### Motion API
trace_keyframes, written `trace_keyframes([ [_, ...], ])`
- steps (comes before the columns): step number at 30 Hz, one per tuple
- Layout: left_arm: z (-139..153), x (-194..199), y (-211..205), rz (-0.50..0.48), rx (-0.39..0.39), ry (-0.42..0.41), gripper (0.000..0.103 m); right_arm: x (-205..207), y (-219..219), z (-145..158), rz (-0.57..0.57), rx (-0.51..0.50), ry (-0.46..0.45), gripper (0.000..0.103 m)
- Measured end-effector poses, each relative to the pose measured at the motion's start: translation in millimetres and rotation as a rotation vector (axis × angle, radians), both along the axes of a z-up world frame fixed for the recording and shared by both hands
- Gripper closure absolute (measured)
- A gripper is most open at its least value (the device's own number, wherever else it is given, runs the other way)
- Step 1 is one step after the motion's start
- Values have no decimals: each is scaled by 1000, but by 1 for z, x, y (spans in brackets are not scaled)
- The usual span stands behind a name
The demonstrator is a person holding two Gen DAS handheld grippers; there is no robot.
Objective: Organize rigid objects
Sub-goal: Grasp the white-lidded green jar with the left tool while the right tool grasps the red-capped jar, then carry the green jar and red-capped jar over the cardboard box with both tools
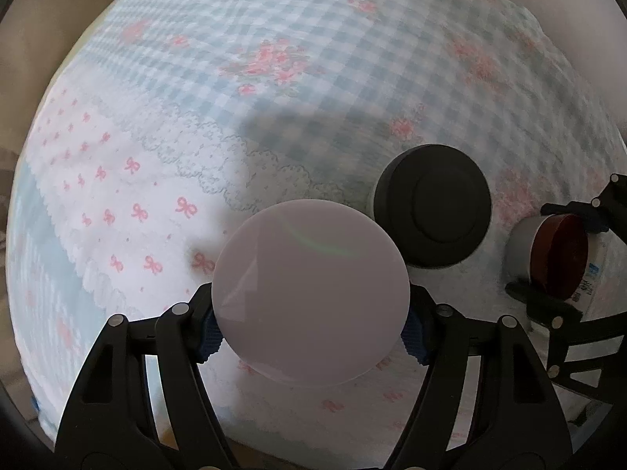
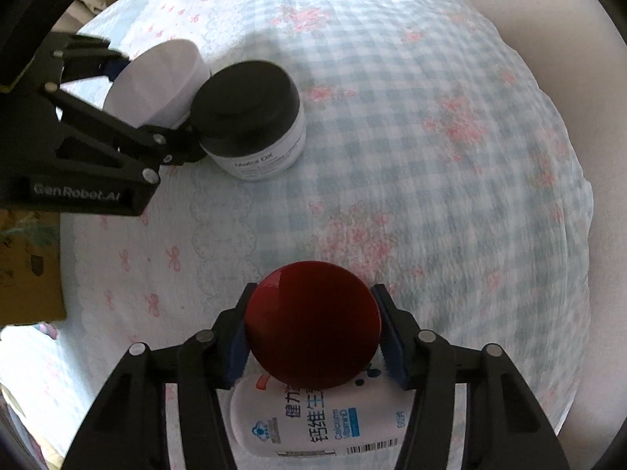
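My left gripper (image 1: 311, 329) is shut on a white round container (image 1: 311, 293), which also shows at the upper left of the right wrist view (image 2: 156, 82) beside the left gripper (image 2: 156, 105). A white jar with a black lid (image 1: 433, 211) stands on the bed just right of it, touching or nearly touching it (image 2: 250, 117). My right gripper (image 2: 313, 340) is shut on a white bottle with a red cap (image 2: 313, 325). That bottle (image 1: 556, 258) and the right gripper (image 1: 548, 254) show at the right edge of the left wrist view.
All stands over a bed covered by a blue-checked, pink-flowered quilt (image 1: 313, 78) (image 2: 431, 156). A brown cardboard box (image 2: 27, 266) lies at the left edge of the right wrist view. A pale wall or headboard (image 2: 548, 19) lies beyond the bed.
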State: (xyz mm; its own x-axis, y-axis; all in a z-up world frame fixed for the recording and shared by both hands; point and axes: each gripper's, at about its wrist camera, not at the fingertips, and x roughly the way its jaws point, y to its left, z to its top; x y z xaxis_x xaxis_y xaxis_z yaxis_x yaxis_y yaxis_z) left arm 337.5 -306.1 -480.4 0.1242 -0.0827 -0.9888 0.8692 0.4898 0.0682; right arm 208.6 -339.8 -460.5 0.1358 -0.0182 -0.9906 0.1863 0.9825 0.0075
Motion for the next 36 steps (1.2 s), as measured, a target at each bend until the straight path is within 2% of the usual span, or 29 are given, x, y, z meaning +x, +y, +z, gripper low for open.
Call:
trace_keyframes([
  [7, 54, -1, 13, 82, -26, -34, 34, -4, -13, 41, -8, 4, -50, 52],
  [12, 115, -14, 26, 180, -87, -75, 34, -10, -19, 88, 10, 4, -115, 52],
  [17, 181, -41, 48, 269, -160, -128, 34, -15, -18, 151, 35, -1, -195, 52],
  [21, 235, -60, 79, 400, -244, -158, 34, -21, -10, 197, 65, -1, -255, 52],
  [27, 285, -100, 129, 592, -339, -203, 34, -45, 10, 265, 140, 0, -327, 52],
  [32, 306, -135, 181, 717, -337, -234, 34, -59, 38, 304, 218, 29, -382, 52],
  [36, 315, -165, 225, 799, -330, -258, 34, -65, 63, 320, 269, 67, -406, 52],
])
